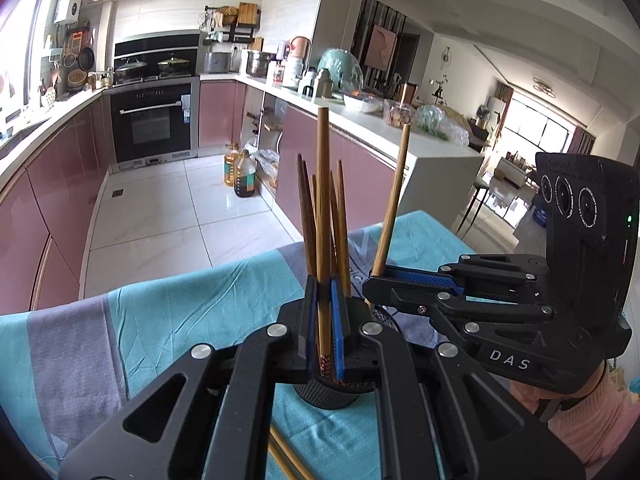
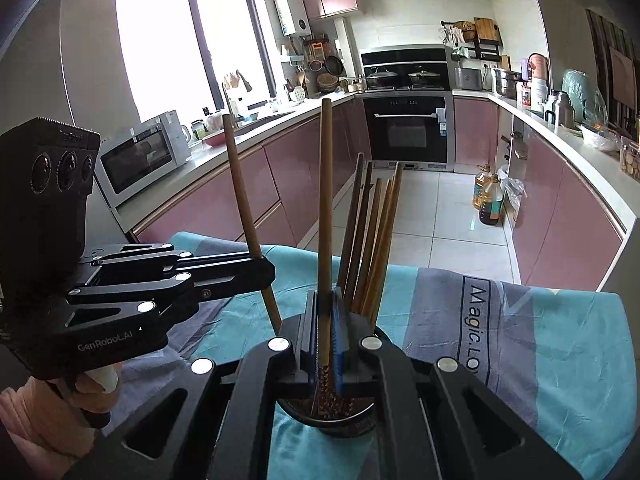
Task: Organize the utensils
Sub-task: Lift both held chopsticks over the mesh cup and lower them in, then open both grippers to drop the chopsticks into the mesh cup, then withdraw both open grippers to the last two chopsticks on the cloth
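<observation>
Several chopsticks already stand in the black cup on the tabletop. My left gripper and right gripper each pinch one chopstick above the cup. At least two more chopsticks lie on the cloth, so I think I'm about halfway.

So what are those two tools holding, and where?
Each tool grips one chopstick near its patterned lower end: the left tool holds one chopstick, the right tool another.

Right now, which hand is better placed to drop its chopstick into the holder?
Right, marginally: the right jaws hold their chopstick with its patterned end already inside the holder; the left chopstick ends nearer the rim.
</observation>
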Available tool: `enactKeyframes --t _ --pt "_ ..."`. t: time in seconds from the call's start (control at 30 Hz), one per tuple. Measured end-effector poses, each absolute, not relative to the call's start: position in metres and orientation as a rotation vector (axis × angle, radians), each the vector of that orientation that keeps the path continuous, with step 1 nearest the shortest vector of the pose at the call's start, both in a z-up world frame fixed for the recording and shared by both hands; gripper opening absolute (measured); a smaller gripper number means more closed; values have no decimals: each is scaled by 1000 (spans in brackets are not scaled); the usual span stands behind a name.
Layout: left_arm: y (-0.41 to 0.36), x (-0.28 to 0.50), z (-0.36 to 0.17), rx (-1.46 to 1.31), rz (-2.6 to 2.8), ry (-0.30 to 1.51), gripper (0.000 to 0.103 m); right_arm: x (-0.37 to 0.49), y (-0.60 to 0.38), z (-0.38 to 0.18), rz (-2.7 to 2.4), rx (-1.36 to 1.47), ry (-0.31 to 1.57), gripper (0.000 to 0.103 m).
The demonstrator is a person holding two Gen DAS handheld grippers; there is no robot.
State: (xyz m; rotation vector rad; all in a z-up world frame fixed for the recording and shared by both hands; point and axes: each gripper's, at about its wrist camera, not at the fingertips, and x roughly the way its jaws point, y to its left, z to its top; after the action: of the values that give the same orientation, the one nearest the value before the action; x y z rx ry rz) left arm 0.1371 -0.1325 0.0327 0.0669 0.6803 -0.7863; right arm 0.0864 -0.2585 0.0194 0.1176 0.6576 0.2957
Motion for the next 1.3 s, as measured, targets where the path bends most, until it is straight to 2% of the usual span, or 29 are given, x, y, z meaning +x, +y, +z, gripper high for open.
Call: enactKeyframes --t 0.47,0.5,0.57,0.67,0.87,1.03,1.3 --pt "-142 169 8 68 -754 764 8 101 -263 1 270 156 714 7" --pt "-142 170 7 60 -749 765 13 101 -264 1 266 160 711 7" --pt "-140 170 6 55 -751 765 16 99 -265 1 264 163 707 9" --pt "-135 169 4 57 -742 756 18 91 -267 3 260 163 690 17" --pt "-124 161 -3 48 -724 737 20 78 -276 3 259 183 670 20" --pt "-103 147 -2 29 -700 689 29 59 -275 3 269 176 644 29" --pt "-66 116 -25 26 -663 679 38 22 -252 -16 394 196 683 31"
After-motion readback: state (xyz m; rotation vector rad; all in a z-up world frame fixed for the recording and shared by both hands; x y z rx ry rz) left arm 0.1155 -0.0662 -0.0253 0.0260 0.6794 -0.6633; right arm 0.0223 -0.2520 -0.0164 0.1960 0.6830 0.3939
